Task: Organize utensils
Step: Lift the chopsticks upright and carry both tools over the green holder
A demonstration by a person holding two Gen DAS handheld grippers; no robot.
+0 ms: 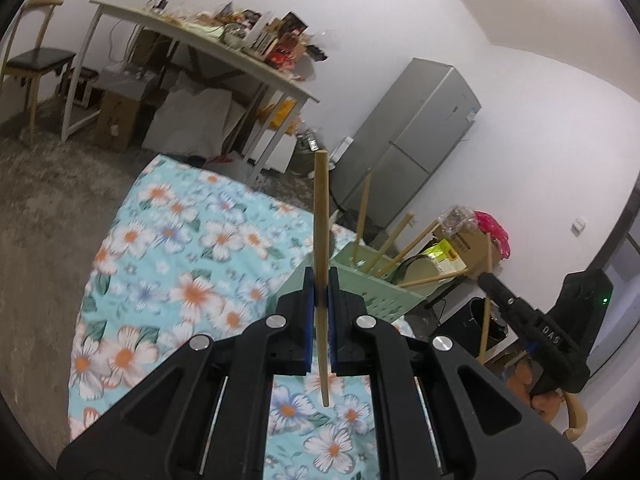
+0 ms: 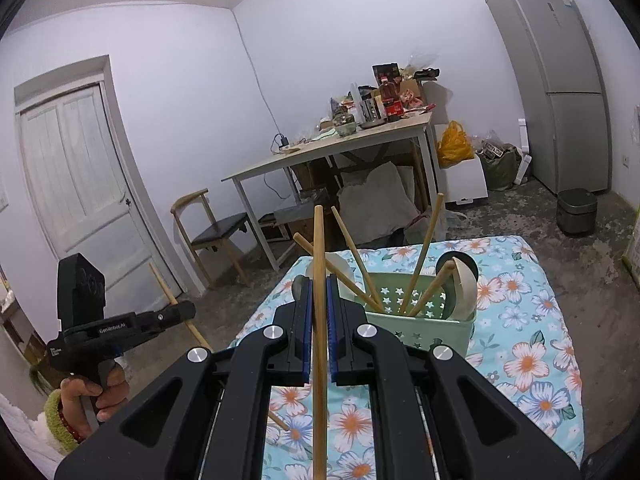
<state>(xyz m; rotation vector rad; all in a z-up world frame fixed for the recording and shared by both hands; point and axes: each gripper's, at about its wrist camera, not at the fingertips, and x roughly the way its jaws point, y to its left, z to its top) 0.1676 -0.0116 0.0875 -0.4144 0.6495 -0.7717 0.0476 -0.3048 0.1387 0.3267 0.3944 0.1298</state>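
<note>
My view: cloth [image 2: 520, 320] turquoise, white-and-orange floral print. Basket [image 2: 436, 320] pale green, star cutouts. Chopsticks [image 2: 320, 280] tan wood. My grippers [image 1: 321, 292] black, blue pads [image 2: 307, 320]. Fridge [image 2: 568, 80] grey.

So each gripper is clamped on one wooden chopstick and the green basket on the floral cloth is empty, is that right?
Not quite: the green basket is not empty. The right wrist view shows several chopsticks leaning in it. The rest holds: the left gripper is shut on one chopstick, the right gripper on another, and the basket stands on the floral cloth.
</note>
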